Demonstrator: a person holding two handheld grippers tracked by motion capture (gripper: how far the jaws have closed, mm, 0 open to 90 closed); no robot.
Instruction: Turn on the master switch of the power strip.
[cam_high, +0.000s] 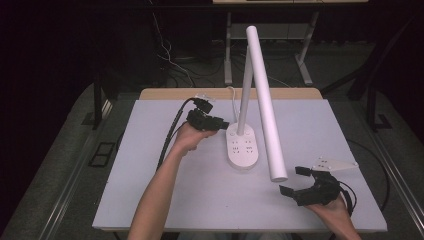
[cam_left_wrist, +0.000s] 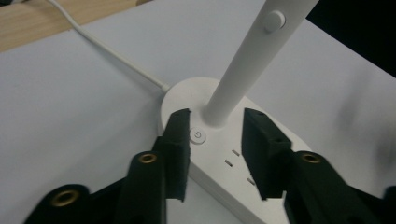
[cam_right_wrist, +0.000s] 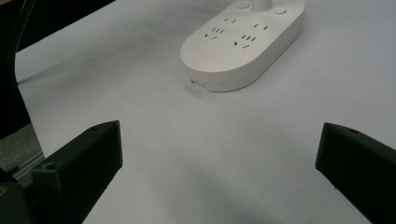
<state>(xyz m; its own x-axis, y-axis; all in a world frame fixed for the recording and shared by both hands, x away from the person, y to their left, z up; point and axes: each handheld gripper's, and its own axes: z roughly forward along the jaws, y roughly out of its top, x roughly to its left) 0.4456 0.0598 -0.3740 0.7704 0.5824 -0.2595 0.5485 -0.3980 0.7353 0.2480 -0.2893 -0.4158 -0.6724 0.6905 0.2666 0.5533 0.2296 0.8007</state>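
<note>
White plastic desk lamp (cam_high: 243, 146) sitting mid-frame on the pale worktop (cam_high: 165, 200) in the high view, oval base with sockets, thin stem going up and the long tube head (cam_high: 265, 100) slanting down toward lower right. Cord (cam_left_wrist: 112, 55) trailing off the back toward the upper left of the left gripper view.

Left tool (cam_high: 212, 121) parked right at the upper-left end of the base, jaws partly open and straddling the foot of the stem (cam_left_wrist: 233, 74), nothing pinched between them. Small round power button (cam_left_wrist: 198, 136) sits just inside the left-hand pad, right beside it, looks barely apart or grazing, hard to say which. So probably going for that button: lies dead ahead and slightly below the fingertips, a short dip down onto the base rather than a squeeze.

Right tool (cam_high: 300, 180) hanging out at lower right of the high view, jaws spread wide, holding nothing, well apart from the base and near the tip of the tube head. Left hand clearly the nearer one for the job.
</note>
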